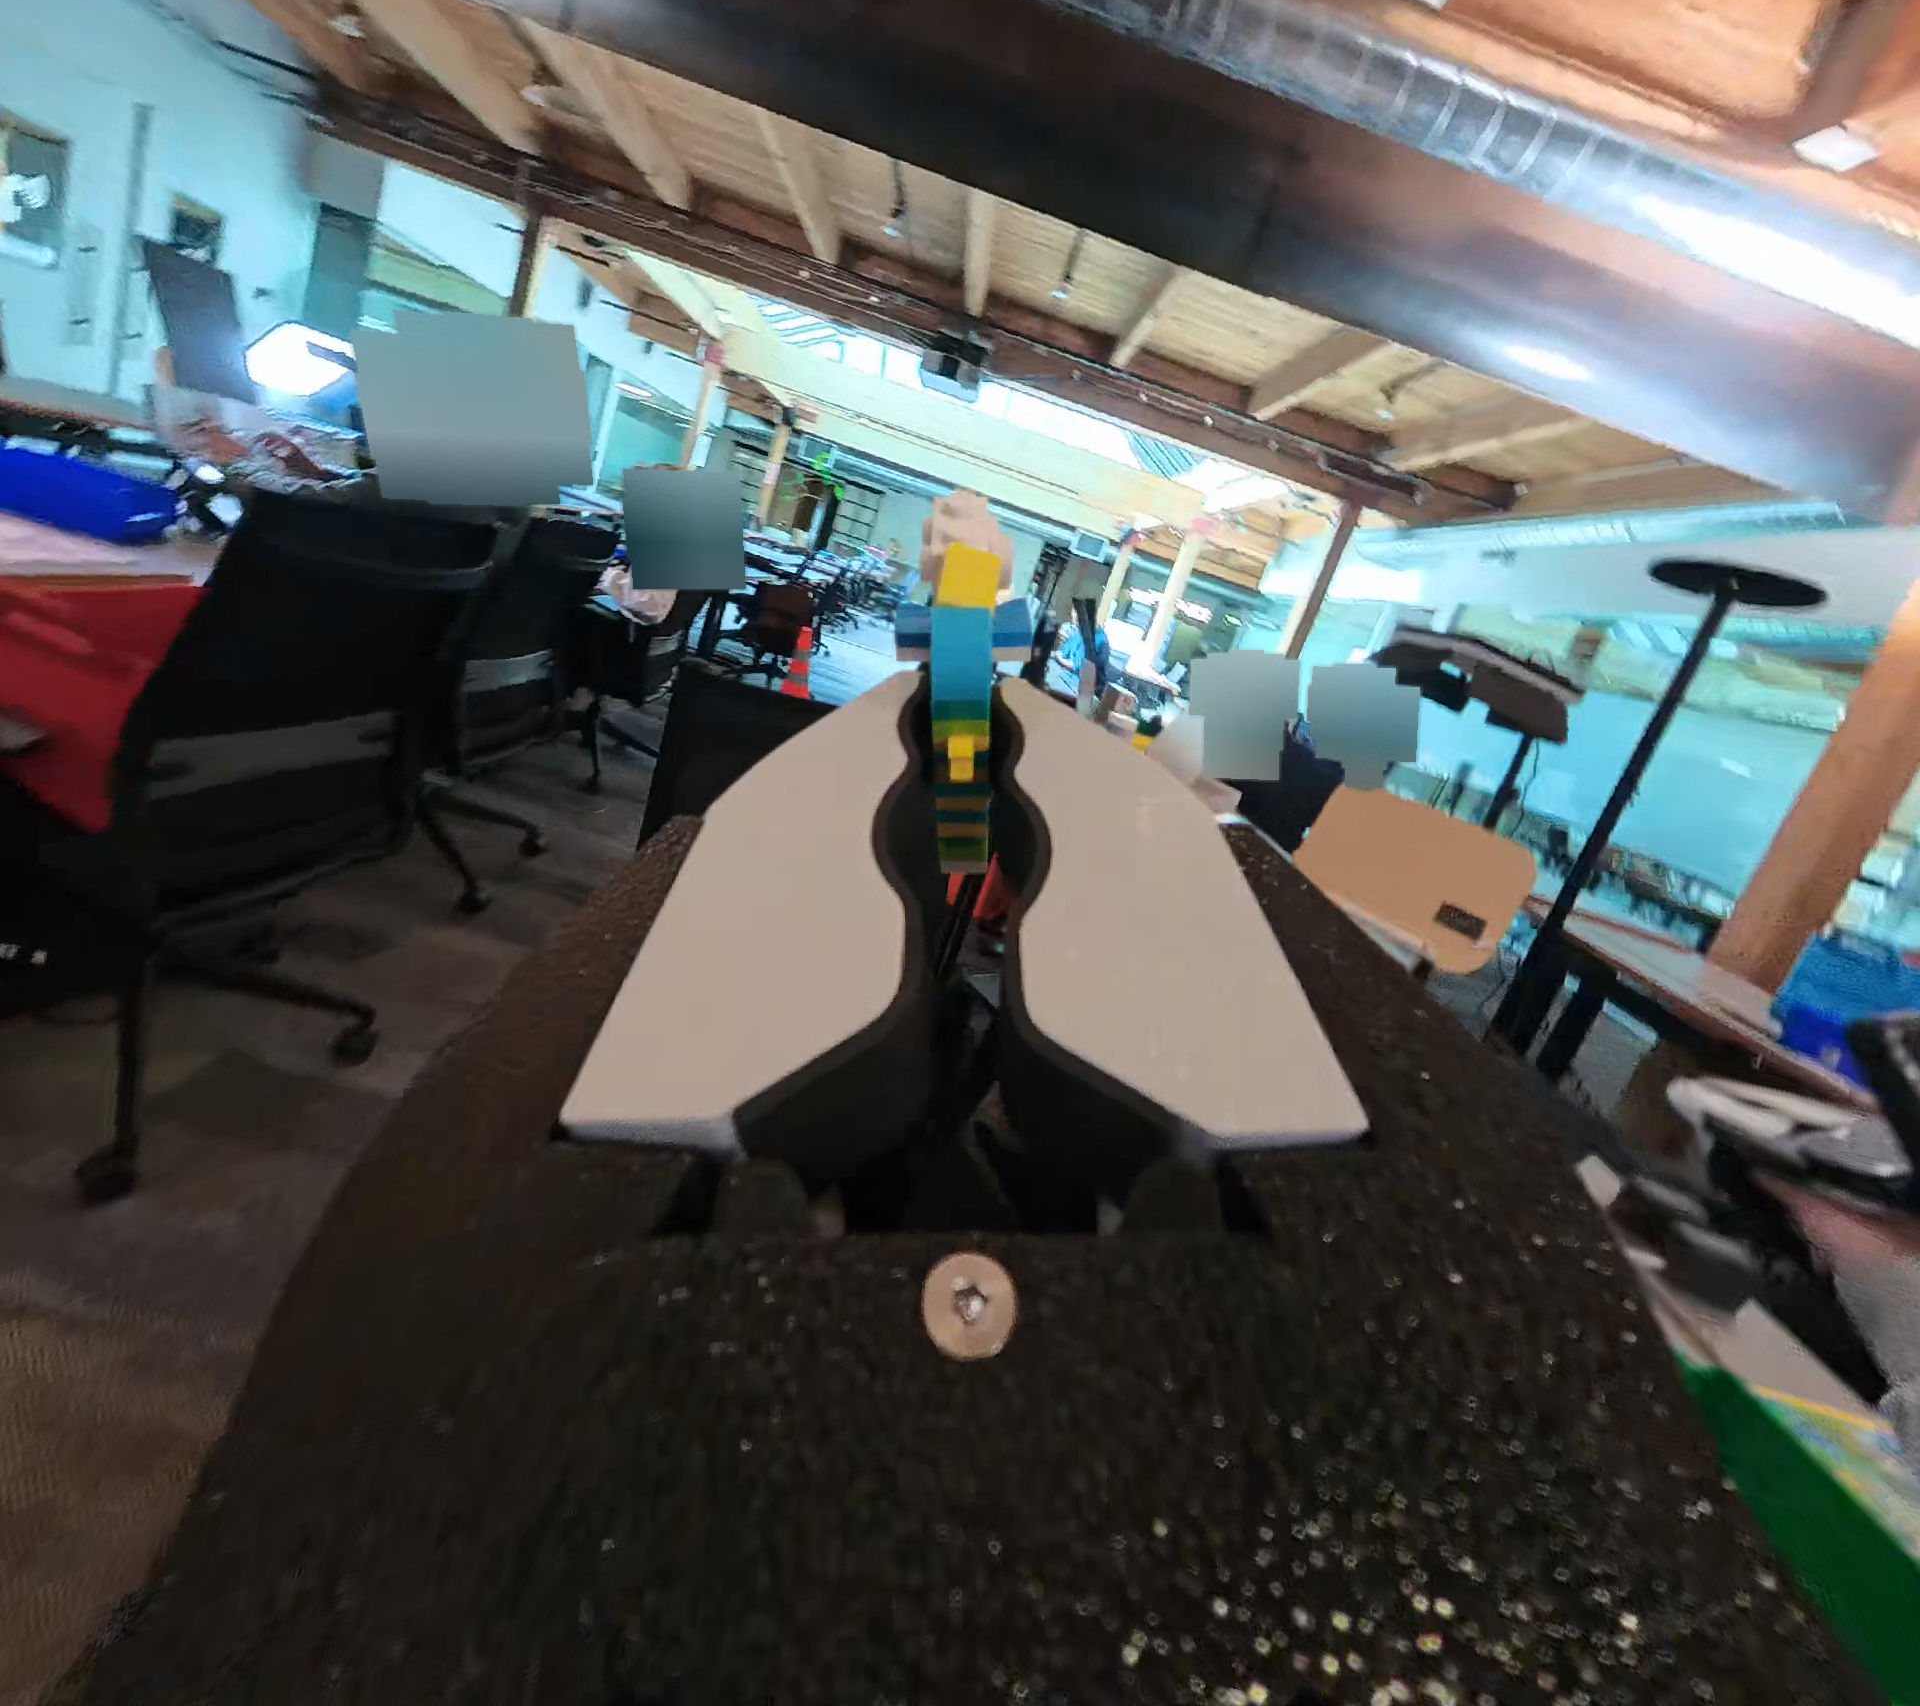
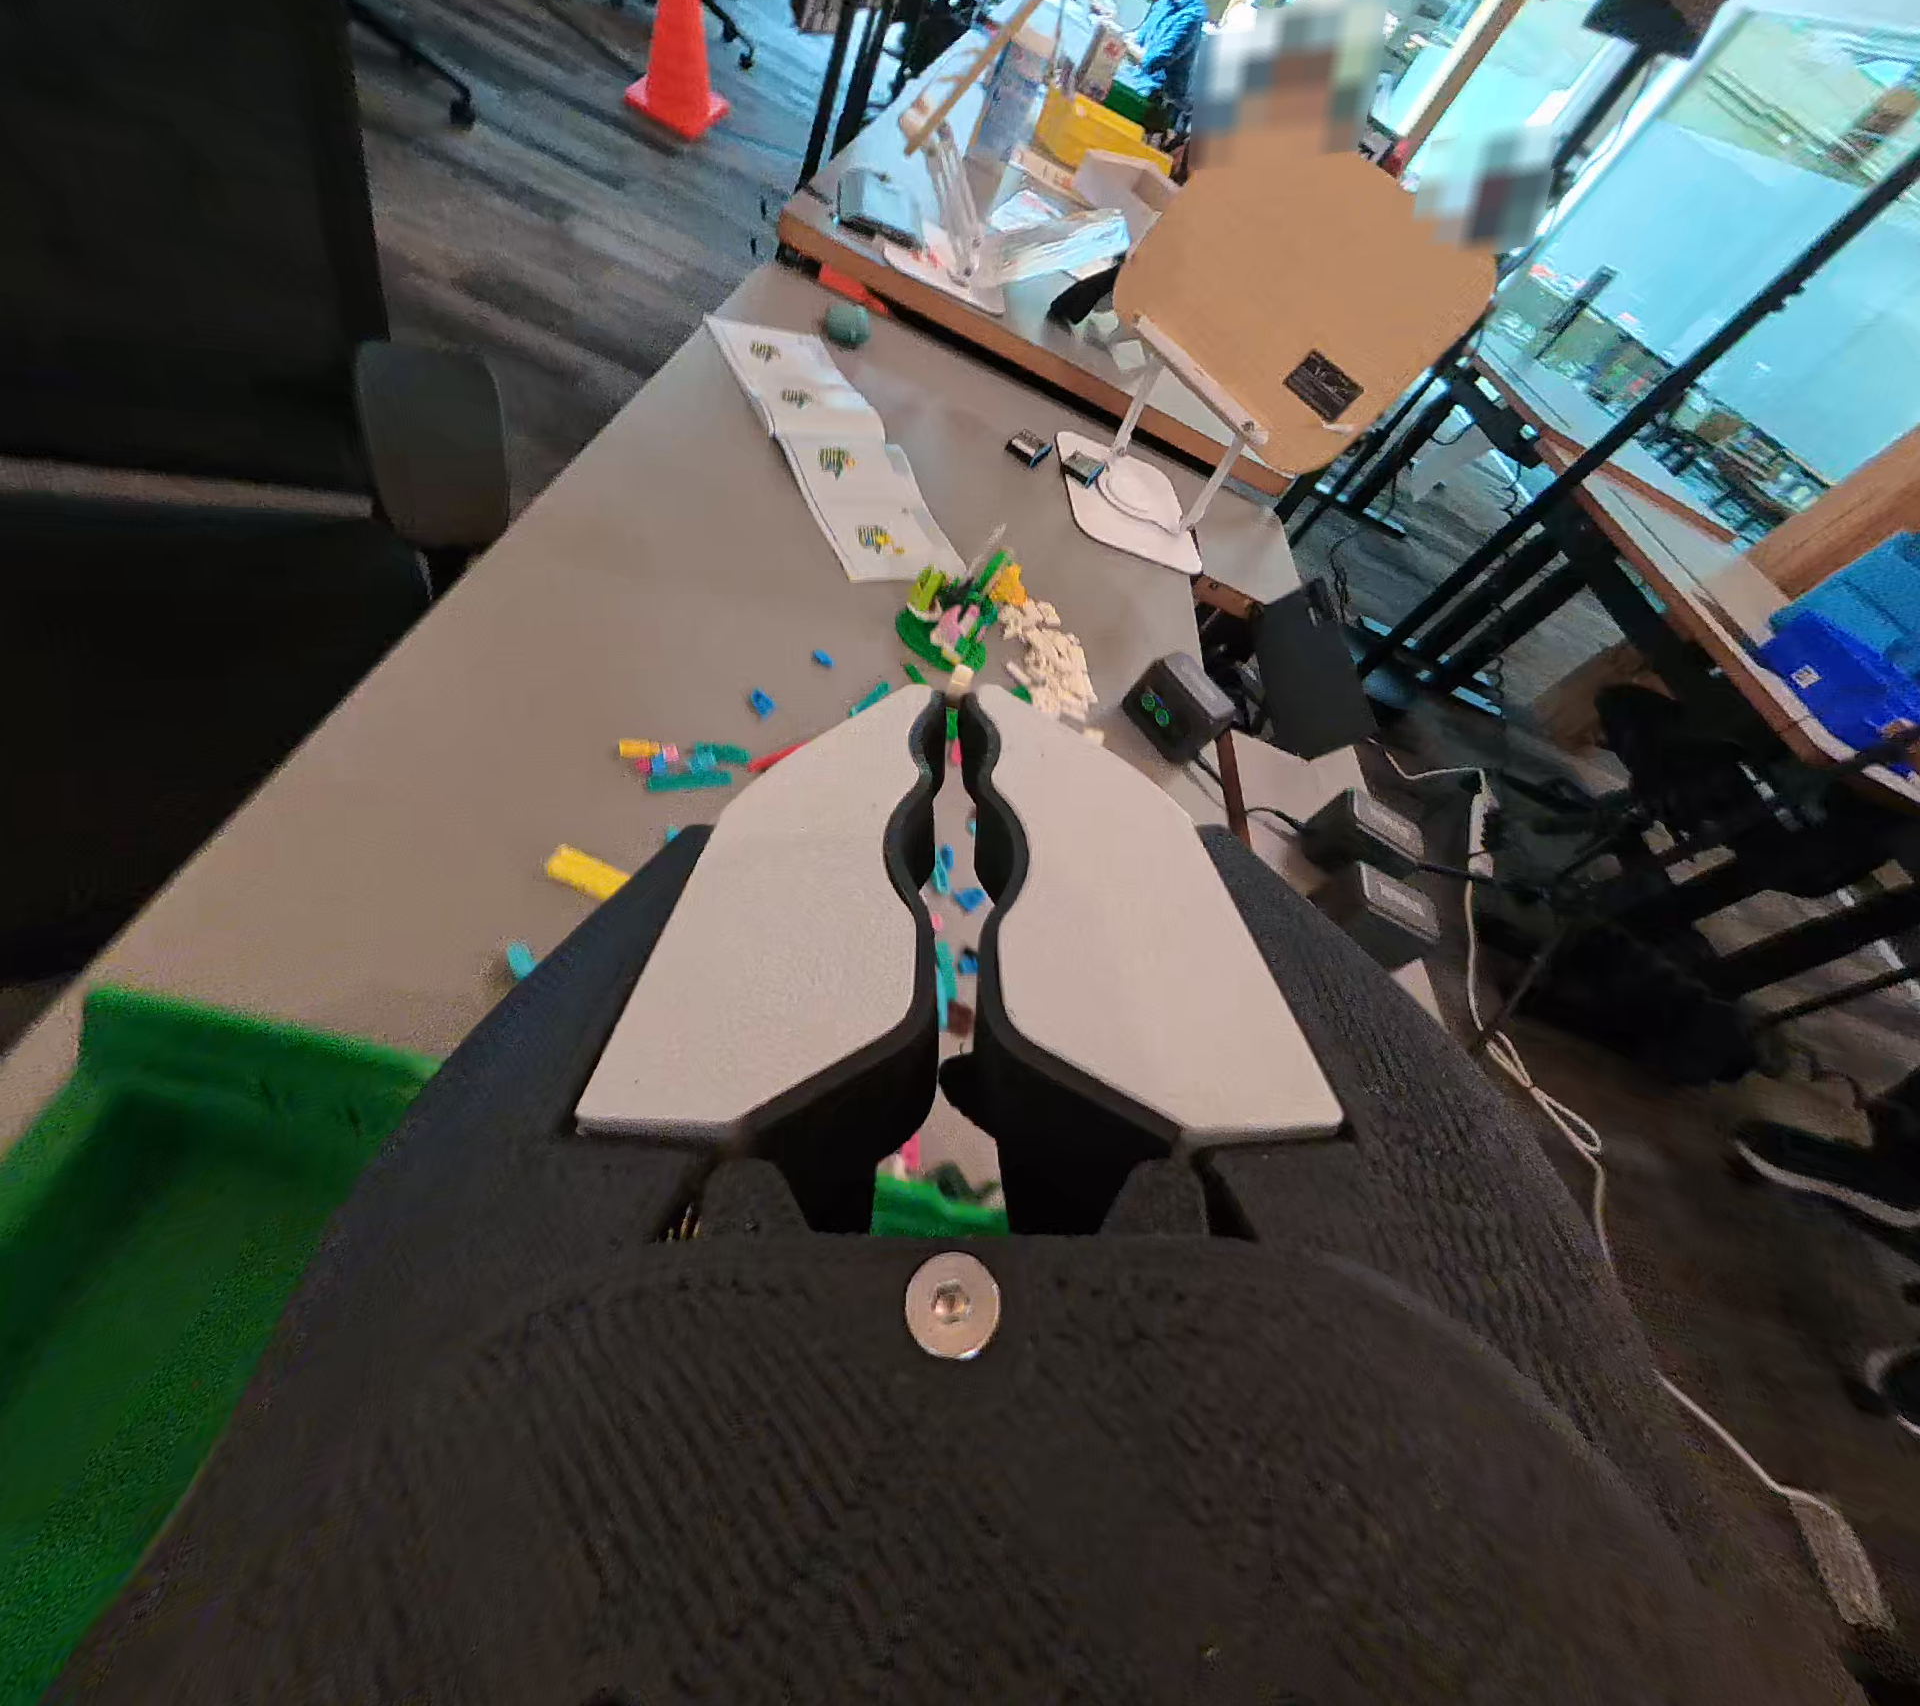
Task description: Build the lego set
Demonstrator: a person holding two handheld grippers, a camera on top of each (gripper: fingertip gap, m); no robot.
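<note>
My left gripper (image 1: 958, 692) is shut on a tall lego build (image 1: 961, 617) of teal, yellow and green layers with blue side parts and a tan top. It holds the build up in the air, pointing into the room. My right gripper (image 2: 954, 700) is nearly shut above the grey table (image 2: 582, 638), with a small pale brick (image 2: 961, 677) at its fingertips. Beyond it stand a green lego base with flowers (image 2: 951, 617), a pile of white pieces (image 2: 1055, 654) and scattered coloured pieces (image 2: 686, 763). An open instruction booklet (image 2: 831, 451) lies farther back.
A green box (image 2: 156, 1241) sits at the table's near left; it also shows in the left wrist view (image 1: 1808, 1490). A yellow brick (image 2: 587, 872) lies near it. A white stand (image 2: 1132, 493) and a black adapter (image 2: 1174, 706) are by the right edge. A black office chair (image 2: 156, 513) stands left. Spacing between my two grippers at the tips: around 75 cm.
</note>
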